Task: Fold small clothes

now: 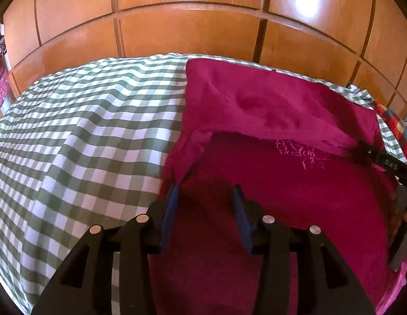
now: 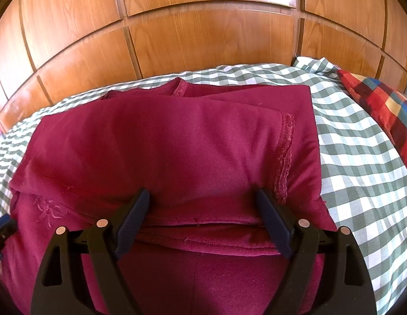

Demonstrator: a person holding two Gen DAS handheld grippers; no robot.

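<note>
— Magenta knit: the garment (image 2: 177, 141) lies on the green-and-white checked bed cover (image 1: 80, 136), its far part folded over toward me in layers. A lace-edged hem (image 2: 285, 157) runs down the right side of the top layer; a faint embroidered flower (image 1: 303, 155) shows on the layer under it.

— Your left tool?

— My left tool (image 1: 204, 191) is low over the garment's left edge, blue pads partly apart. A loose corner of the fold (image 1: 187, 155) hangs just beyond the left pad's tip; I cannot tell if it touches. Nothing is pinched between the pads.

— And the right?

— My right tool (image 2: 201, 197) has its jaws spread wide, straddling the near folded edge, with cloth bulging up between the pads. Whether the pads press the cloth I cannot tell. Its black tip also shows at the right edge of the left view, down at the fold.

— Surroundings?

— Wooden panelled cabinet doors (image 2: 203, 34) stand behind the bed. A red, blue and yellow checked cushion (image 2: 382, 110) lies at far right, apart from the garment.
</note>
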